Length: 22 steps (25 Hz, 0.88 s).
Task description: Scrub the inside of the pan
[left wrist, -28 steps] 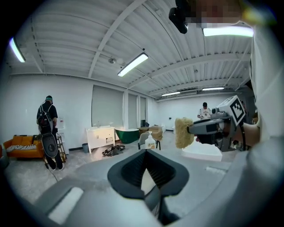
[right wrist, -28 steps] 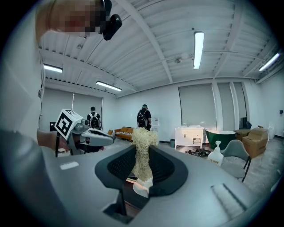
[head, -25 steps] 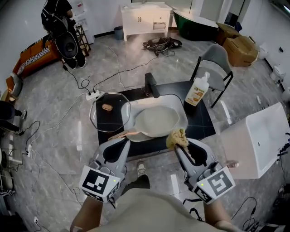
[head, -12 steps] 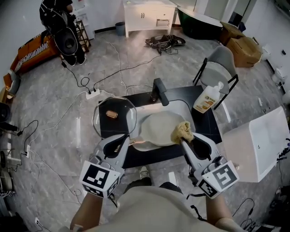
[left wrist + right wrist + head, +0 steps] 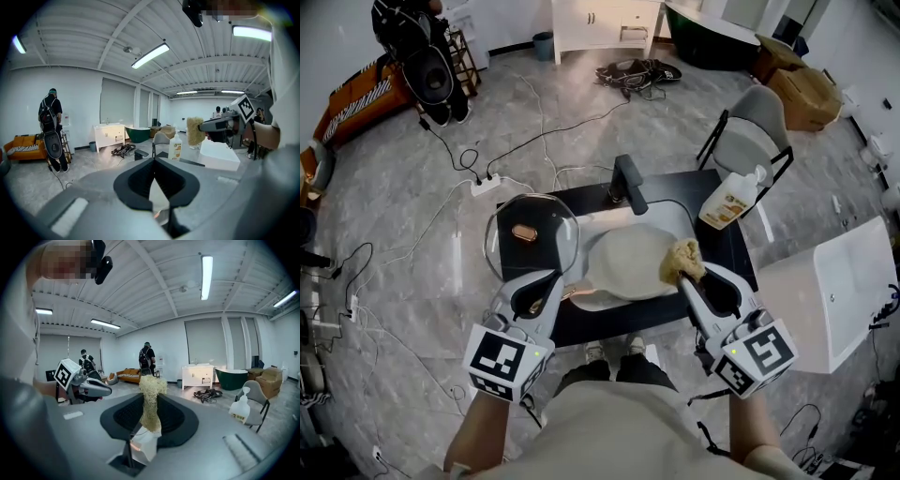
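The pan, cream inside, lies over the sink of a black table. Its wooden handle points toward me. My left gripper is shut on that handle; in the left gripper view its jaws stand closed, with only a pale sliver and a bit of orange showing between them. My right gripper is shut on a yellow fibrous scrubber, which hangs over the pan's right rim. In the right gripper view the scrubber sticks up between the jaws.
A glass lid with a wooden knob lies left of the pan. A black faucet stands behind it, a soap bottle at the table's right corner. A grey chair and a white box flank the table. Cables cross the floor.
The right gripper has carried the scrubber from the pan's near right edge farther away, up to its right rim. The left gripper stays on the handle.
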{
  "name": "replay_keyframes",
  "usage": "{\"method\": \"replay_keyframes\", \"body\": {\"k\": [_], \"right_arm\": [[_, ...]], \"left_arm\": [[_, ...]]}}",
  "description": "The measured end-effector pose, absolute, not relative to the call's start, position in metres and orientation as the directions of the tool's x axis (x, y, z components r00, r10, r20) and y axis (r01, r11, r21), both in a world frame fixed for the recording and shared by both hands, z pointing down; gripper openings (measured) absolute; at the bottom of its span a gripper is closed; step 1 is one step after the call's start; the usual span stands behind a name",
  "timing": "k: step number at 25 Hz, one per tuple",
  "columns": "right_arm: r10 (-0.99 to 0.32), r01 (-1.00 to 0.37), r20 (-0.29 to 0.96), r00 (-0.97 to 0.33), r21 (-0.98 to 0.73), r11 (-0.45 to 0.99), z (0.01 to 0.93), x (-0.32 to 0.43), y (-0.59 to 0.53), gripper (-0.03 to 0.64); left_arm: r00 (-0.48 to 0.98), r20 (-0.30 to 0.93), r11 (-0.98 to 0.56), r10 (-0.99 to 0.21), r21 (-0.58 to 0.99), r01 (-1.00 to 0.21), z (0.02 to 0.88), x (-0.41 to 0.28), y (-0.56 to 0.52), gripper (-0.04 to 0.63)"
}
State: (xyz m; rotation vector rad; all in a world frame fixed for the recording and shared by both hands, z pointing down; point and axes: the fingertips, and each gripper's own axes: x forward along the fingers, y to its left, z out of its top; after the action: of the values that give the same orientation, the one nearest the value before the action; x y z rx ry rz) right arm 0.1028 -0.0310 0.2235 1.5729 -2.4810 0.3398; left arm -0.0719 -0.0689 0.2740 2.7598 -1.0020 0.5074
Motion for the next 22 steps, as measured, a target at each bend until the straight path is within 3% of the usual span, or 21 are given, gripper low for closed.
{"method": "replay_keyframes", "body": {"k": [9, 11, 22], "right_arm": [[-0.78, -0.859, 0.379, -0.498, -0.094, 0.503, 0.258, 0.116, -0.047, 0.094], [-0.743, -0.837, 0.419, -0.523, -0.084, 0.541, 0.269, 0.116, -0.049, 0.094], [-0.643, -0.761, 0.504, -0.577, -0.044, 0.648, 0.314, 0.113, -0.079, 0.094]], "left_arm": [[0.685, 0.441, -0.757, -0.579, 0.02, -0.653, 0.304, -0.063, -0.074, 0.004], [0.675, 0.477, -0.767, -0.563, 0.003, -0.641, 0.315, -0.059, -0.072, 0.065], [0.615, 0.643, -0.83, -0.456, -0.057, -0.555, 0.379, -0.037, -0.071, 0.17]]}}
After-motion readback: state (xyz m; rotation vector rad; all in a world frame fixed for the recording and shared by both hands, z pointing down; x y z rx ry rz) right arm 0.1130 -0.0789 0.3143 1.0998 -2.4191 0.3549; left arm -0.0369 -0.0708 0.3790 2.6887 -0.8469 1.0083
